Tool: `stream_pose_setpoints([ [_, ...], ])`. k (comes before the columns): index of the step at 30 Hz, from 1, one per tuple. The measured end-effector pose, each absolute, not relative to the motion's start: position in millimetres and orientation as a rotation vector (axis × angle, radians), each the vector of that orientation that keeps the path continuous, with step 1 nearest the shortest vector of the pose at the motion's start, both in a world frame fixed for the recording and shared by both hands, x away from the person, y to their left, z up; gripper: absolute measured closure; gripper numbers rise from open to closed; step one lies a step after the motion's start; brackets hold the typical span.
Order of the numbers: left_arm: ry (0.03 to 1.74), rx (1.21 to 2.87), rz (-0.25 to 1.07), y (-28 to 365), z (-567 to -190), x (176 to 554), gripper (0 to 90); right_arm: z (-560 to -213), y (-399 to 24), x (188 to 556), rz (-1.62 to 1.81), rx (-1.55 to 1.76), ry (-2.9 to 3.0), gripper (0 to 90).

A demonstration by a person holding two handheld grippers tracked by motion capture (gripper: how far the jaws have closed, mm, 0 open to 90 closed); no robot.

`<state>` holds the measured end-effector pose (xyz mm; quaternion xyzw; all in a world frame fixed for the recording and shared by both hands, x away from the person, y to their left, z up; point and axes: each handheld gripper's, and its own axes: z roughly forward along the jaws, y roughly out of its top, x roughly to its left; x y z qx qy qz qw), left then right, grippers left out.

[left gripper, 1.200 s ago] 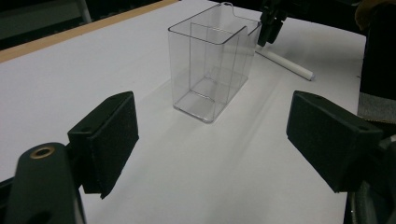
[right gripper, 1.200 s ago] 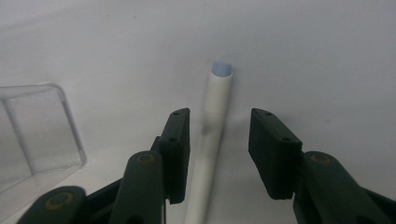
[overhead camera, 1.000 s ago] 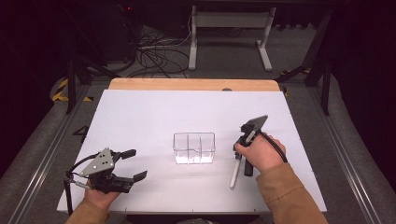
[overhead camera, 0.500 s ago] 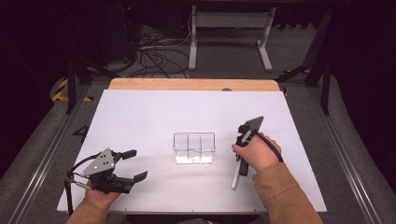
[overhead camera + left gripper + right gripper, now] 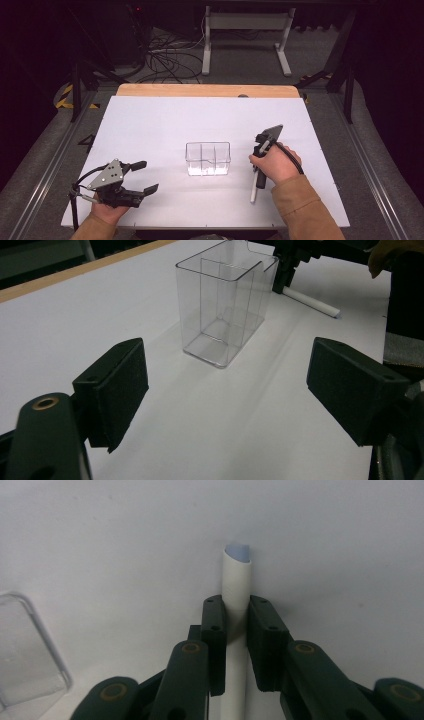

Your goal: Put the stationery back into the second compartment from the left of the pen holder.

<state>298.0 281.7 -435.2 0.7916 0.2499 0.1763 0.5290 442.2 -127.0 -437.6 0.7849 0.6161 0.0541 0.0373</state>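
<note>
Tube (image 5: 236,580) lying on the bench (image 5: 160,125) beside the empty bin (image 5: 208,158), being clamped by the right gripper (image 5: 236,645), probably for dropping into a compartment, not yet lifted; left gripper (image 5: 141,176) waiting near the front edge, jaws apart.

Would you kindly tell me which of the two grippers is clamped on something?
The right gripper: its jaws are shut on the white tube. The left gripper has wide-open jaws holding nothing.

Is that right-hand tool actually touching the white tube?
Touching. In the right gripper view, the right tool has both jaws pressed against the white tube, no gap either side.
</note>
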Motion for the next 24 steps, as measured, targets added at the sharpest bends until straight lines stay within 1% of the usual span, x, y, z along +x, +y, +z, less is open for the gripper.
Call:
stream_pose_setpoints([
  [5, 0.597, 1.891, 0.419, 281.6, -435.6, 298.4, 17.7, -429.9, -127.0, 438.7, 0.196, 2.396, 1.892, 79.2],
  [8, 0.596, 1.892, 0.42, 281.5, -435.7, 298.2, 17.7, -411.6, -126.6, 431.9, 0.302, 2.339, 1.908, 79.2],
  [10, 0.598, 1.89, 0.421, 281.6, -435.6, 297.9, 17.7, -406.6, -126.5, 430.3, 0.347, 2.323, 1.91, 79.2],
  [17, 0.599, 1.89, 0.419, 282.3, -436.1, 298.2, 17.7, -375.8, -134.1, 415.5, 0.627, 2.123, 1.949, 79.3],
  [24, 0.599, 1.893, 0.42, 281.8, -436.4, 298.3, 17.7, -365.8, -143.5, 405.5, 0.803, 1.934, 2.009, 79.4],
])
